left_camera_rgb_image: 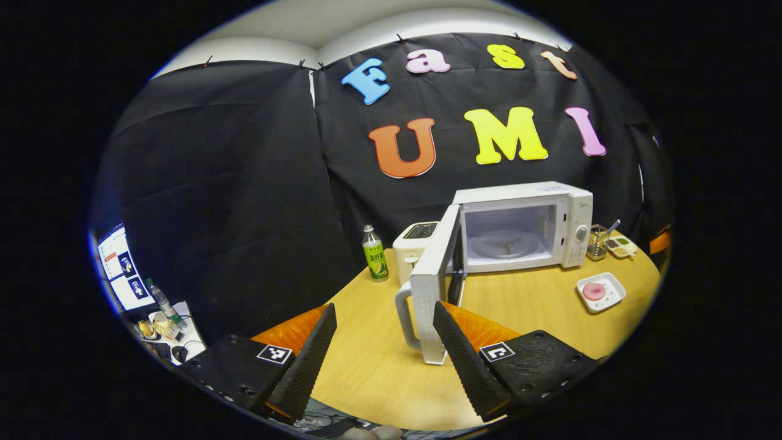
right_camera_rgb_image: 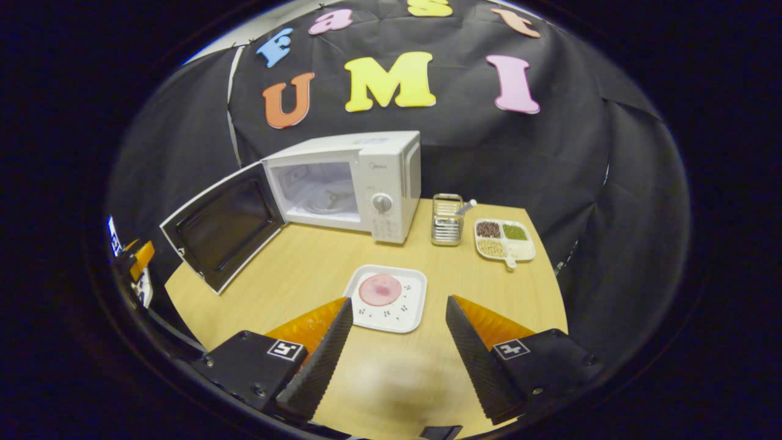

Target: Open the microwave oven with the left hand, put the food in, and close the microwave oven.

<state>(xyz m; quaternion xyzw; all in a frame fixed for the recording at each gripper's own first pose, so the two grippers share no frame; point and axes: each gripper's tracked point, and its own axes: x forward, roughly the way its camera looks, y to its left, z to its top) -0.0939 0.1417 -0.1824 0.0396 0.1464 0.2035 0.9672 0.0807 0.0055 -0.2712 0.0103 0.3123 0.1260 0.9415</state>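
Note:
A white microwave [left_camera_rgb_image: 550, 208] [right_camera_rgb_image: 372, 177] stands at the back of the wooden table with its door [left_camera_rgb_image: 435, 278] [right_camera_rgb_image: 223, 235] swung wide open to the left. A glass turntable [left_camera_rgb_image: 504, 244] lies in the bare cavity. The food, a pink round slice [right_camera_rgb_image: 380, 289] [left_camera_rgb_image: 594, 291], rests on a white square plate [right_camera_rgb_image: 403, 315] [left_camera_rgb_image: 613, 296] in front of the oven. My left gripper [left_camera_rgb_image: 385, 315] is open, with the door's handle [left_camera_rgb_image: 408, 321] just ahead between its fingers, not touching. My right gripper [right_camera_rgb_image: 399, 308] is open just short of the plate.
A green-labelled bottle [left_camera_rgb_image: 374, 253] and a white toaster [left_camera_rgb_image: 412, 241] stand left of the open door. Right of the microwave are a wire utensil holder [right_camera_rgb_image: 448, 221] and a divided dish of beans [right_camera_rgb_image: 504, 238]. The table's rounded edge [right_camera_rgb_image: 183, 305] lies near the door.

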